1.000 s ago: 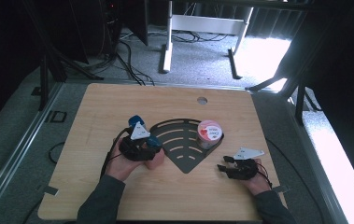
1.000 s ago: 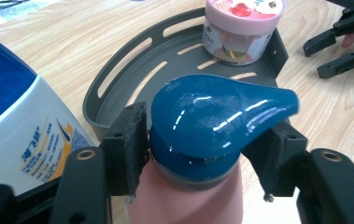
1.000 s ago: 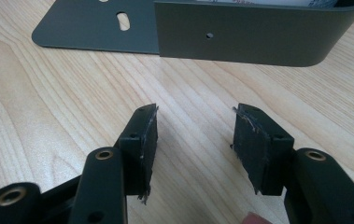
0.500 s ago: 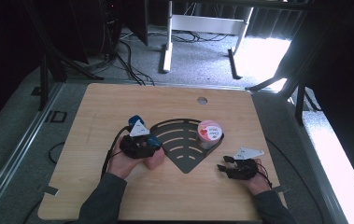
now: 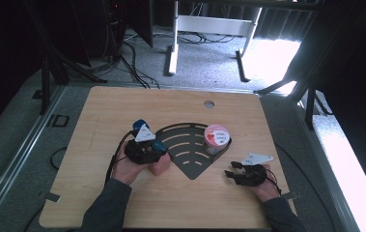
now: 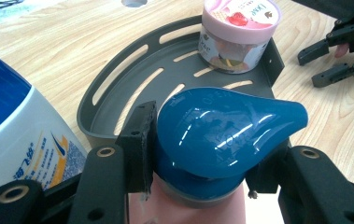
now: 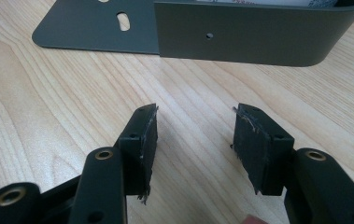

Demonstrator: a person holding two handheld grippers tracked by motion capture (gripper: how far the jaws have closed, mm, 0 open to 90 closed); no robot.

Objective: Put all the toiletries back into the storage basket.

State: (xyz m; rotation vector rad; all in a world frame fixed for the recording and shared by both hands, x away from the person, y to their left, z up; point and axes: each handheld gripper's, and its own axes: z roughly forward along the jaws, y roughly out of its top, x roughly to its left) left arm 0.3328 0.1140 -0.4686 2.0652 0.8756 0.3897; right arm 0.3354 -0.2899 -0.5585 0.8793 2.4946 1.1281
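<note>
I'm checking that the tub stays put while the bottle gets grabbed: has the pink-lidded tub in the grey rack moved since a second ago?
No. The pink-lidded tub sits in the same right-hand corner of the grey rack, equally near the table's hole.

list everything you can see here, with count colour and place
table: 1, light wood, under everything
corner rack: 1, dark grey, slotted, table centre
jar: 1, pink lid, in rack's right corner
pink bottle: 1, blue cap, beside rack's left edge
white bottle: 1, blue and white, left of pink bottle
left hand-held gripper: 1, black, jaws just closing, pads on pink bottle's cap
right hand-held gripper: 1, black, open, nothing between jaws, on table right of rack
hands: 2, bottom edge, dark sleeves
</note>
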